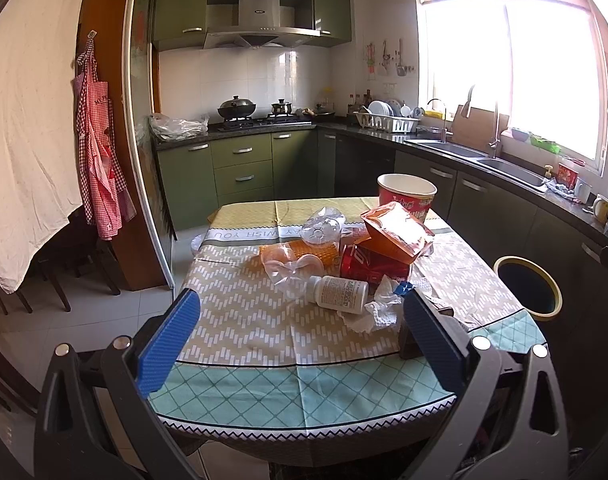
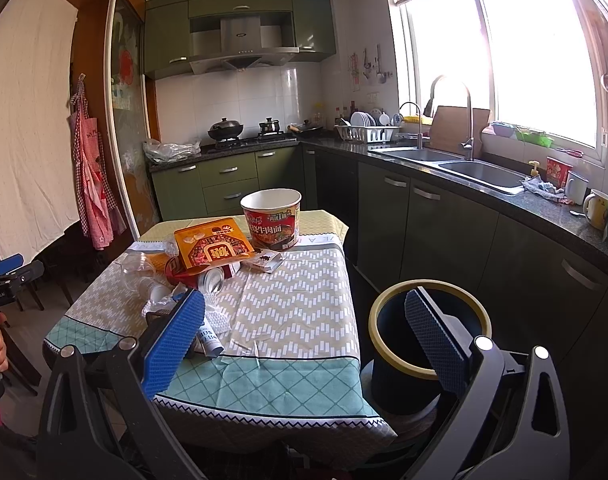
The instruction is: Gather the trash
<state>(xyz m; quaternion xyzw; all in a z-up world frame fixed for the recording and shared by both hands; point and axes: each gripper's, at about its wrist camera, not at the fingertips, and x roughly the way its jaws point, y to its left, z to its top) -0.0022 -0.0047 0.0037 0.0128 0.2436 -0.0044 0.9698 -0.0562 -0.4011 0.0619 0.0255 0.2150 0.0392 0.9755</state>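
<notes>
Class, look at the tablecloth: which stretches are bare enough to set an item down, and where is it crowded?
Bare: the near edge of the tablecloth and the strip toward the bin. Crowded: around the noodle cup, orange packet, red can and white bottle.

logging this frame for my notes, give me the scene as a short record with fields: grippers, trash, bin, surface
left gripper: open, empty, aimed at the trash pile
right gripper: open, empty, between table and bin
trash: noodle cup upright; orange packet resting on red can; white pill bottle on its side; crumpled tissue; clear plastic bottle
bin: dark, yellow rim, on the floor beside the table
surface: table with patterned cloth
</notes>
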